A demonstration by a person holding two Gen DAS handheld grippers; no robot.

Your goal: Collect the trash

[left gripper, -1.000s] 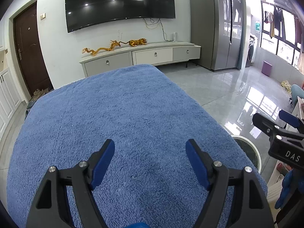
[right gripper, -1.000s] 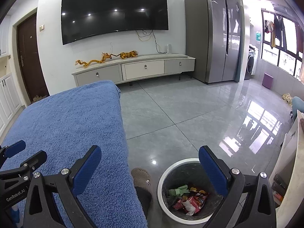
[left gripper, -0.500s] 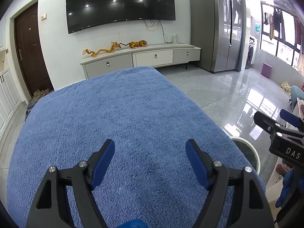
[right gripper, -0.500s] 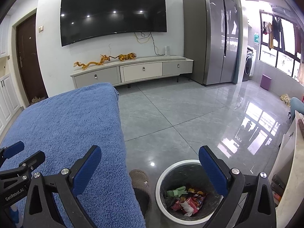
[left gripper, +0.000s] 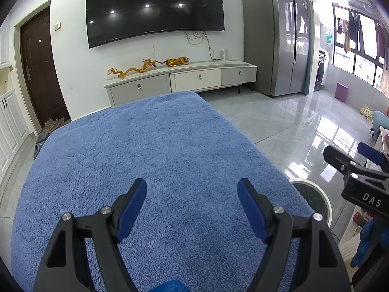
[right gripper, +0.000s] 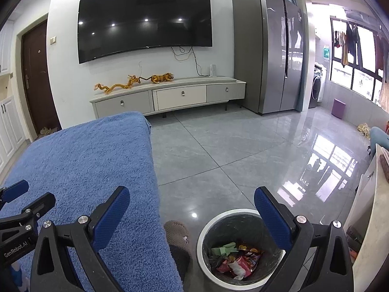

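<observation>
A round bin (right gripper: 206,241) with a white rim stands on the floor beside the table, with several crumpled wrappers (right gripper: 237,259) inside. My right gripper (right gripper: 192,203) hangs open above the bin and the table's right edge, nothing between its fingers. My left gripper (left gripper: 192,194) stands open over the blue towel (left gripper: 145,158) that covers the table, nothing between its blue pads. No trash shows on the towel. In the left wrist view the bin's rim (left gripper: 316,189) peeks past the table edge, and the right gripper's finger (left gripper: 350,168) shows at far right.
A slippered foot (right gripper: 177,231) stands on the tiled floor (right gripper: 231,150) between table and bin. A TV cabinet (right gripper: 170,97) with figurines lines the far wall under a television. A grey fridge (right gripper: 272,58) stands at right, a white counter (right gripper: 374,219) at the near right.
Both views have drifted slightly, so the towel and bin sit a little lower in frame. Both grippers stay open with nothing in them.
</observation>
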